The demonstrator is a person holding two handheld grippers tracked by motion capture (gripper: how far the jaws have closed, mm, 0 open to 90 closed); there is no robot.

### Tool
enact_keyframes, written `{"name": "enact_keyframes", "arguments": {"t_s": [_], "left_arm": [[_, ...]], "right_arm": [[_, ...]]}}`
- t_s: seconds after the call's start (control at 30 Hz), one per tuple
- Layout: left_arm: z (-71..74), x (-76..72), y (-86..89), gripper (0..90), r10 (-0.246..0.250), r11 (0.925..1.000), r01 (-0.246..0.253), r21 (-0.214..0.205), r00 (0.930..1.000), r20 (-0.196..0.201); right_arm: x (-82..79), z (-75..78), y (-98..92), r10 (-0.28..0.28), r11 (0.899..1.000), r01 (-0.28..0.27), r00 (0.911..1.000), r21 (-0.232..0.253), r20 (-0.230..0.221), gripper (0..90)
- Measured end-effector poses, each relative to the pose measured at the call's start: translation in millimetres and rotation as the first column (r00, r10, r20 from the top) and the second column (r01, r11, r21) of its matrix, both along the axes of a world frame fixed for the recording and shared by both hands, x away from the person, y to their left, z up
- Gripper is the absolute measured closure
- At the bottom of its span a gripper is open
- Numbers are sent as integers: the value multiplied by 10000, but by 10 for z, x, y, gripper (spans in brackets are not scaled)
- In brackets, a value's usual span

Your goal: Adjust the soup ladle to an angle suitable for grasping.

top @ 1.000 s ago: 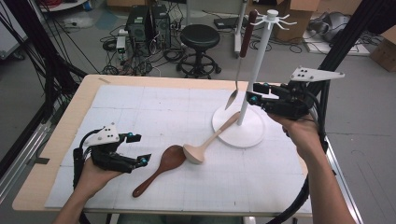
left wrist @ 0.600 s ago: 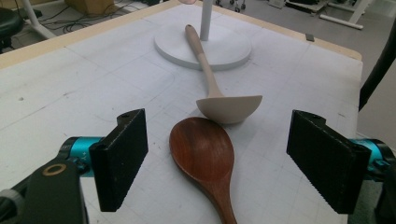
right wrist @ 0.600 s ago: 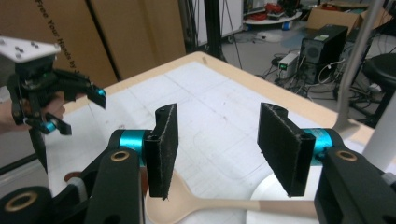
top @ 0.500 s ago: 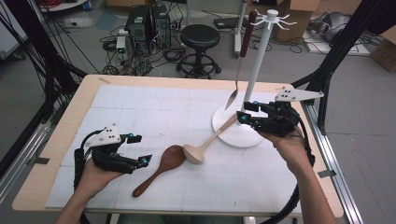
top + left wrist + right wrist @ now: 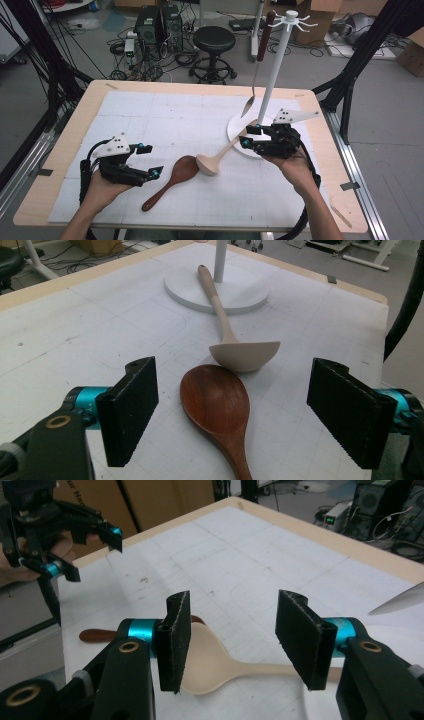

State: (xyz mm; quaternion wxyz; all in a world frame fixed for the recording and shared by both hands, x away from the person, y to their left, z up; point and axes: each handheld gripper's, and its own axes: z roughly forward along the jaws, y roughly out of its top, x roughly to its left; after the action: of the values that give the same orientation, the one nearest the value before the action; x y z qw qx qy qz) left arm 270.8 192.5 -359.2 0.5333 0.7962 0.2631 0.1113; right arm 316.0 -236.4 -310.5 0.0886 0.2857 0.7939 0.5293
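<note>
Left gripper (image 5: 150,160): lower left of the high view, held in a hand (image 5: 102,192), jaws spread wide with nothing between them. In the left gripper view, jaws far apart at the frame's left and right edges, dark wooden spoon (image 5: 220,410) lying on the mat between and beyond them, not touched.

Right gripper (image 5: 248,136): right of centre in the high view, held in a hand (image 5: 295,170), jaws parted and empty. In the right gripper view, jaws hang above the handle of the pale wooden ladle (image 5: 220,667), with a gap on each side; contact not visible.

Pale wooden ladle (image 5: 212,160): centre of the high view, bowl on the gridded mat (image 5: 165,115), handle running up and right onto the round white base (image 5: 237,132) of the hanging stand (image 5: 277,55).

Dark wooden spoon (image 5: 172,180): lower centre of the high view, bowl just beside the ladle bowl.

Metal spoon with dark handle (image 5: 257,65): upper centre-right of the high view, hanging from the stand's top hooks.

Table (image 5: 65,135): light wooden edge around the mat.
</note>
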Motion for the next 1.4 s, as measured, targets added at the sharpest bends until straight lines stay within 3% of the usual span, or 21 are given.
{"name": "enact_keyframes", "arguments": {"t_s": [0.63,1.07,1.4], "left_arm": [[-16,6,22,210,73,10000,-73,-38,10000,-45],[-13,6,30,210,46,10000,-46,-12,10000,-26],[-20,9,43,210,47,9999,-47,-105,10000,-65]], "right_arm": [[-10,-377,400,964,9938,-993,9936,-495,-580,481],[-3,-556,569,1187,9882,-1254,9899,-878,-775,488],[16,-751,720,1468,9796,-1590,9838,-1232,-1029,559]]}}
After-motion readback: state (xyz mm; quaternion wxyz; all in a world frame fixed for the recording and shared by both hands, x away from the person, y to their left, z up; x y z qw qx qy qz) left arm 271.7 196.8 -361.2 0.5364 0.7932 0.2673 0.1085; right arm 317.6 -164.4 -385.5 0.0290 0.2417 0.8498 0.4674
